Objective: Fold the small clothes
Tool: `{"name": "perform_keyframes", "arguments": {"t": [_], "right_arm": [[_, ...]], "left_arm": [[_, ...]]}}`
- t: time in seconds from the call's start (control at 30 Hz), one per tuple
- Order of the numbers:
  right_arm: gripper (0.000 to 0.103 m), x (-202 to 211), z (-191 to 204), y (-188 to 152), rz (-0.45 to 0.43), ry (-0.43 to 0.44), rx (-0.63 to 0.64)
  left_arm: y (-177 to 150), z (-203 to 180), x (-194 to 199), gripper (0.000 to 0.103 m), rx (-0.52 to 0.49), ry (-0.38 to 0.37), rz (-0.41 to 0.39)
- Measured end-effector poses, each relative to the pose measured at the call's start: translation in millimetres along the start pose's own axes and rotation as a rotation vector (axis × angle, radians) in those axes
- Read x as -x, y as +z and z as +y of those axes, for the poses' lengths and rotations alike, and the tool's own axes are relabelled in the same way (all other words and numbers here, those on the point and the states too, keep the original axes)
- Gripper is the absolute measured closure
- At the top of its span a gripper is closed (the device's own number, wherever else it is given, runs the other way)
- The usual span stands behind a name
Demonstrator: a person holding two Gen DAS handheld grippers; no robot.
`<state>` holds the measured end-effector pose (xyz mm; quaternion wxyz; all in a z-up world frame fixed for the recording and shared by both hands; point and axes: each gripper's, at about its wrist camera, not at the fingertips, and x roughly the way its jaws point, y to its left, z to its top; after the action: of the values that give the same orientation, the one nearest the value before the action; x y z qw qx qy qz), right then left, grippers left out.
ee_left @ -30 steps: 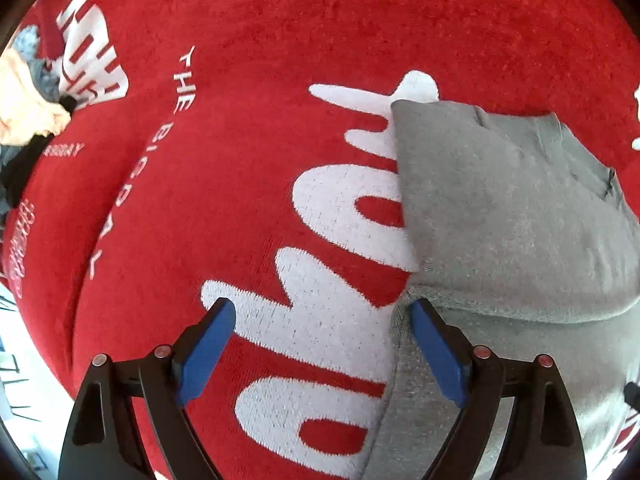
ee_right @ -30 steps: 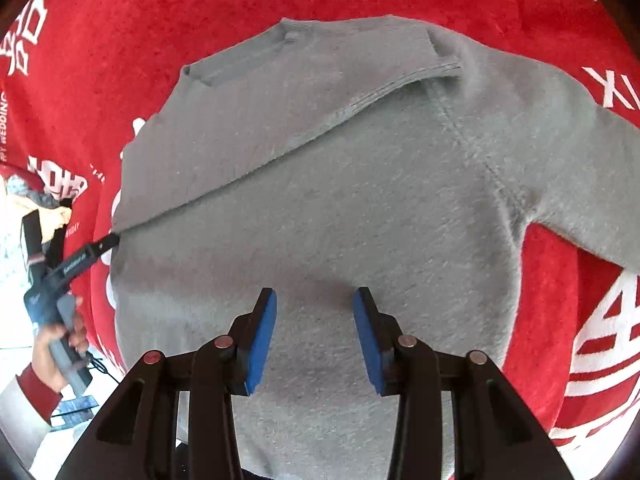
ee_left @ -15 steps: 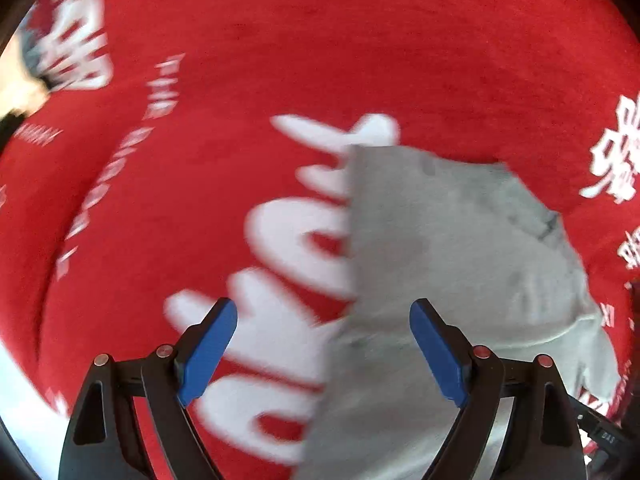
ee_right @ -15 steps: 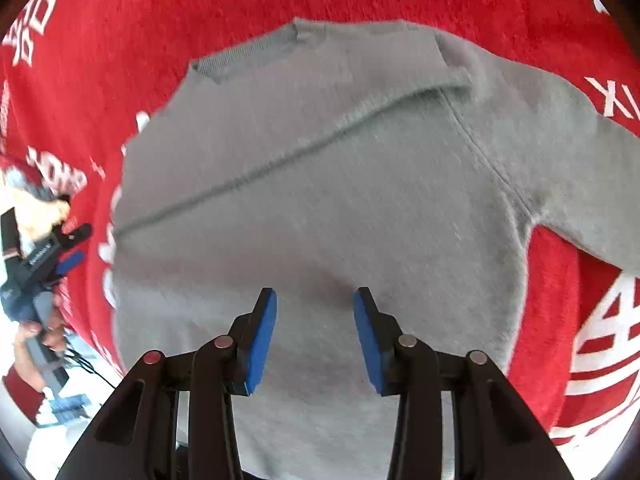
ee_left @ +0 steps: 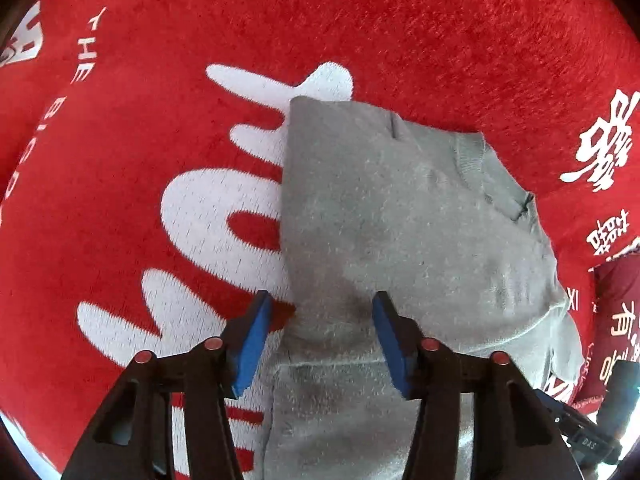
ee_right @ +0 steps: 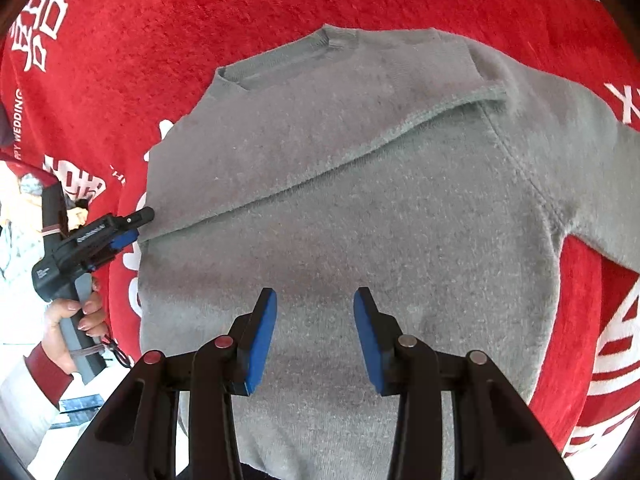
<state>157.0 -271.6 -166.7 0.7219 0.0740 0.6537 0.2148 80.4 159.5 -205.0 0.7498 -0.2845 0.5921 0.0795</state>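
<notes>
A small grey sweater lies flat on a red blanket, its left sleeve folded across the chest and its right sleeve stretched out to the right. My right gripper is open and empty, hovering over the sweater's lower body. My left gripper is open, with its jaws straddling the sweater's folded left edge; it also shows in the right wrist view at that edge.
The red blanket with white lettering covers the whole surface. A pile of other clothes lies at the far left edge. A person's hand and red cuff hold the left gripper.
My left gripper has moved right over the sweater's folded left edge, and its jaws have narrowed. My right gripper has stayed over the sweater's lower body.
</notes>
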Motion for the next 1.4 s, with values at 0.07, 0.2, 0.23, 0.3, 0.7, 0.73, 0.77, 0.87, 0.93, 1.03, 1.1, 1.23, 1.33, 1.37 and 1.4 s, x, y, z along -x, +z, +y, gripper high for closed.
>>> {"name": "perform_keyframes", "arguments": {"t": [0.07,0.2,0.23,0.3,0.7,0.73,0.77,0.87,0.93,1.03,1.1,1.23,1.33,1.37,1.4], "right_arm": [[0.059,0,-1,0,0.005,0.000,-0.004],[0.059,6,2,2,-0.004,0.005,0.009],[0.059,7,3,3,-0.008,0.006,0.013],[0.059,5,4,5,-0.007,0.006,0.019],[0.059,-3,4,0,0.025,0.008,0.012],[0.059,-1,4,0,0.023,0.009,0.011],[0.059,1,3,0,0.020,0.009,0.008],[0.059,7,-2,1,0.012,0.008,-0.008],[0.058,11,-8,1,0.005,0.009,-0.020],[0.058,19,-18,1,-0.008,0.007,-0.042],[0.057,24,-27,0,-0.016,0.006,-0.060],[0.056,34,-51,-5,-0.028,0.003,-0.109],[0.054,40,-74,-9,-0.035,0.002,-0.159],[0.054,42,-82,-11,-0.038,0.003,-0.177],[0.054,43,-88,-13,-0.041,0.004,-0.193]], "left_arm": [[3,2,-1,0.090,0.005,-0.052,0.026],[6,10,14,0.093,-0.004,-0.063,-0.035],[6,12,14,0.093,-0.005,-0.059,-0.039],[5,29,4,0.093,0.016,-0.038,-0.025],[-8,-2,28,0.053,-0.055,0.168,-0.032],[-10,-9,29,0.053,-0.064,0.174,-0.030],[-13,-17,29,0.053,-0.074,0.179,-0.025],[-21,-43,26,0.053,-0.126,0.208,-0.009],[-26,-58,24,0.053,-0.158,0.212,-0.004],[-33,-85,15,0.053,-0.205,0.214,0.026],[-39,-102,9,0.053,-0.228,0.202,0.040],[-49,-136,-2,0.053,-0.276,0.187,0.069],[-55,-158,-15,0.039,-0.292,0.193,0.101],[-56,-165,-18,0.026,-0.301,0.194,0.101],[-59,-174,-21,0.023,-0.314,0.196,0.095]]}}
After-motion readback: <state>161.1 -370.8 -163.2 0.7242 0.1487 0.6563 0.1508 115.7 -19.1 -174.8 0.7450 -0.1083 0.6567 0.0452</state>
